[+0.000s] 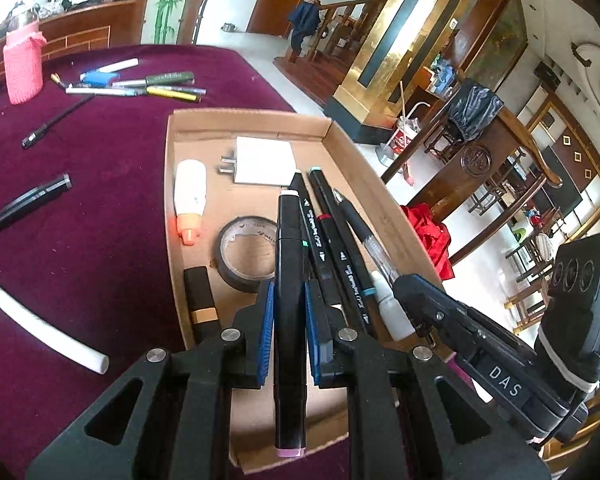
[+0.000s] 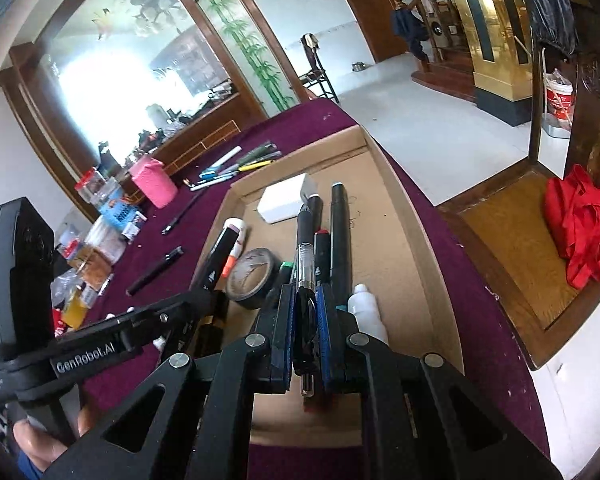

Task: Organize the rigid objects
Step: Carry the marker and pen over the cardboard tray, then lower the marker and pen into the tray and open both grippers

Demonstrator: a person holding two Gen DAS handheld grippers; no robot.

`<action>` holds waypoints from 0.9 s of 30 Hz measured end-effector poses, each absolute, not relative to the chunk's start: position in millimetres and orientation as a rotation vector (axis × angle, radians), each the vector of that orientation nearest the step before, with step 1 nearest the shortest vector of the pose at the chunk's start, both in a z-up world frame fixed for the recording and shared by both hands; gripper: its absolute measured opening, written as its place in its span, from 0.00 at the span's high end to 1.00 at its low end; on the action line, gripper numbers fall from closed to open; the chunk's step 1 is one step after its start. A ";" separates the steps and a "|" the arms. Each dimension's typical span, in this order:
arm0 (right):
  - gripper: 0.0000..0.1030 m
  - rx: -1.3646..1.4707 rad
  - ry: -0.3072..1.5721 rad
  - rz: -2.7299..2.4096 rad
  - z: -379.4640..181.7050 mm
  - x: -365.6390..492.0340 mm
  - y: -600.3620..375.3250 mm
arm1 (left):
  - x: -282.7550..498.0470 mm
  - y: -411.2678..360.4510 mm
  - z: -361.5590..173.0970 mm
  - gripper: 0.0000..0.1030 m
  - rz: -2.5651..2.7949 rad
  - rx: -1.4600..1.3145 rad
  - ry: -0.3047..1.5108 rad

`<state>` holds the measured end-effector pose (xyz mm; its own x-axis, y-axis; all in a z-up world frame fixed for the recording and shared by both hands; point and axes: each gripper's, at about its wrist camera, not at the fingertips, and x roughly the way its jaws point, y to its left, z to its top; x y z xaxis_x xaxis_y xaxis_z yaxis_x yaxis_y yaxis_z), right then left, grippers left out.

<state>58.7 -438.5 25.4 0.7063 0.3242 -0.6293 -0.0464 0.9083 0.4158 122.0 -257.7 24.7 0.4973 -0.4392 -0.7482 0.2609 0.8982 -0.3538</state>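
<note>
We see the left gripper (image 1: 290, 308) clenched on a black marker w/ pink cap (image 1: 289, 312), its blue pads pressing both sides of the barrel. The marker hangs over the cardboard tray (image 1: 172, 216), pink end toward the camera, tip pointing to the tray's far end.

The right gripper (image 2: 305, 326) is clenched on a clear-barrelled black pen (image 2: 306, 264), also over the tray, toward its right half.

Inside the tray, under and beside both held items, lie two black markers (image 1: 332, 224) side by side, lengthwise. A small white bottle (image 2: 366, 312) lies right next to them at the tray's near end. A roll of dark tape (image 1: 244, 252) lies flat mid-tray. Left of the tape, near the tray's left wall, lie a white tube w/ orange cap (image 1: 190, 200) and, nearer us, a black stick w/ tan band (image 1: 200, 300). A white plug adapter (image 1: 260, 160) sits at the tray's far end.

The tray sits on a maroon tablecloth (image 1: 100, 200). Left of the tray on the cloth: a white stick (image 1: 40, 324), a black pen (image 1: 24, 204), another thin black pen (image 1: 56, 120). Beyond the tray's far-left corner lies a cluster of mixed pens (image 1: 140, 84), and a pink knitted holder (image 1: 22, 68) stands further left.

In the right wrist view, part of a hand (image 2: 36, 440) shows below the left gripper's handle.
</note>
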 end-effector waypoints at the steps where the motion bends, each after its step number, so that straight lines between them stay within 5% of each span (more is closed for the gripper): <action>1: 0.90 0.380 0.768 0.201 24.2 60.5 -438.6 | 123.4 -258.2 21.5 0.88 -0.425 -0.208 0.969; 27: 0.90 0.234 0.804 0.103 13.1 72.7 -420.3 | 105.5 -276.2 4.5 0.88 -0.350 0.010 0.845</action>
<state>72.7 -420.3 13.2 0.6903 0.1804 -0.7007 -0.0029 0.9691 0.2466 105.5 -276.2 4.5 0.6102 -0.2992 -0.7335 0.3069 0.9429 -0.1293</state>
